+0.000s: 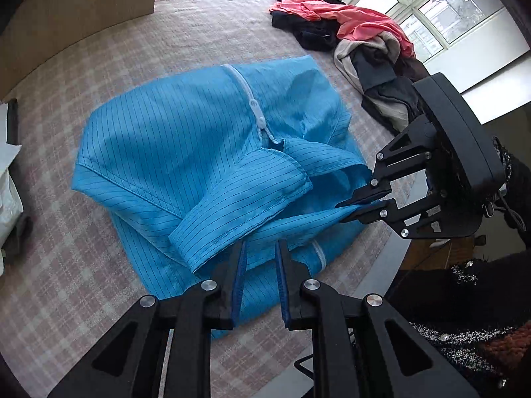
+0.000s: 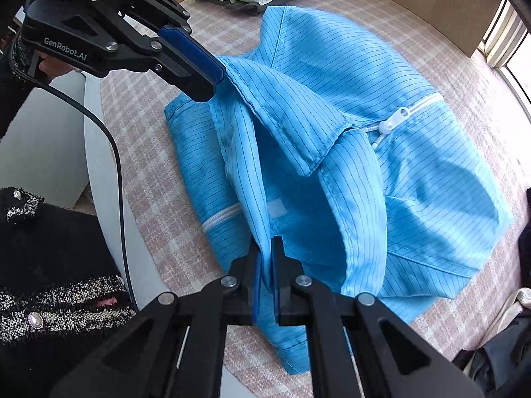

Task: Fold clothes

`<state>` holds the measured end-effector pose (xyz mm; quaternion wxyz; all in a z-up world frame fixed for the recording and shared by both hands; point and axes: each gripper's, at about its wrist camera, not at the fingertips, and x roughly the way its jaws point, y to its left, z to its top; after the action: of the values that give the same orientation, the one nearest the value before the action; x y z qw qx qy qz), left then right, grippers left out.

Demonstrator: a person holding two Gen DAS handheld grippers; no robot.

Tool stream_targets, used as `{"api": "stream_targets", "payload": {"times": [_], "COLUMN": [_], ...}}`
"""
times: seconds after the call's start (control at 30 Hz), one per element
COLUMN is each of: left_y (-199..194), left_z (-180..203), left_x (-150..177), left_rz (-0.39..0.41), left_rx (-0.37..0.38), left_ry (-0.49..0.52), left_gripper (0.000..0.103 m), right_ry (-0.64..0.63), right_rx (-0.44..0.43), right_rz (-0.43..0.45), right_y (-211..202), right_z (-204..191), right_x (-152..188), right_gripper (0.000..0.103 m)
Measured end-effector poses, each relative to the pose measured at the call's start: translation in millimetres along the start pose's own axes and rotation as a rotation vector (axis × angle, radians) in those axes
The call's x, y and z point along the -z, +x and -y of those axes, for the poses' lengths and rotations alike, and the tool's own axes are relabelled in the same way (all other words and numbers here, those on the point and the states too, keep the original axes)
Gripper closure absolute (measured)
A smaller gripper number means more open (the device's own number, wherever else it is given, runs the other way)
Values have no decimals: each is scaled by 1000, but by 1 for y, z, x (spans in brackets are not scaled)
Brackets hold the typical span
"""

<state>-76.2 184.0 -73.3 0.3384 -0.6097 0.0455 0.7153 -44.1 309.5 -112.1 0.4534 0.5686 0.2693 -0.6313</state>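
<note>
Both views are bright with daylight pouring in from the windows [image 1: 458, 20] at the upper right, kinda blown out there, throwing soft shadows across the blue garment [image 1: 199, 139], everything's pretty sharp in the middle, but the fisheye bends the edges hard and the corners go black.

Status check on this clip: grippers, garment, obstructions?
Right gripper shut on blue striped zip-up jacket. Left gripper at its collar edge, grip unclear. Jacket partly lifted off checked cloth. Heap of spare clothes lies apart.
</note>
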Motion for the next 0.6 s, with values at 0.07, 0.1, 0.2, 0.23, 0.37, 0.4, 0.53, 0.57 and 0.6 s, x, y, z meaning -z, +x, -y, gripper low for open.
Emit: {"api": "stream_targets", "payload": {"times": [0.07,0.1,0.2,0.23,0.37,0.4,0.53,0.57,0.6], "left_y": [3,7,25,30,47,49,52,49,49], "left_z": [20,29,51,56,58,58,51,44,40], "left_x": [-13,-19,-29,-31,-43,-45,-51,-49,-49], "left_rz": [-43,-70,-152,-178,-271,-289,-331,-333,-334], "left_rx": [-33,-42,-56,-59,-39,-42,11,23,33], "left_ry": [138,207,396,453,549,573,585,581,568], "left_gripper": [85,85,84,84,84,83,78,77,76], "right_ry": [4,8,13,12,20,23,57,62,66], "right_rx": [-13,-26,-64,-74,-95,-98,-119,-114,-109], "right_rz": [-6,-9,-15,-17,-21,-19,16,23,29], "right_y": [-1,-2,-6,-7,-13,-15,-23,-25,-27], "right_z": [3,5,9,11,16,17,25,27,29], "right_x": [-2,-2,-2,-2,1,2,5,6,7], "right_gripper": [97,97,97,97,97,97,97,97,97]}}
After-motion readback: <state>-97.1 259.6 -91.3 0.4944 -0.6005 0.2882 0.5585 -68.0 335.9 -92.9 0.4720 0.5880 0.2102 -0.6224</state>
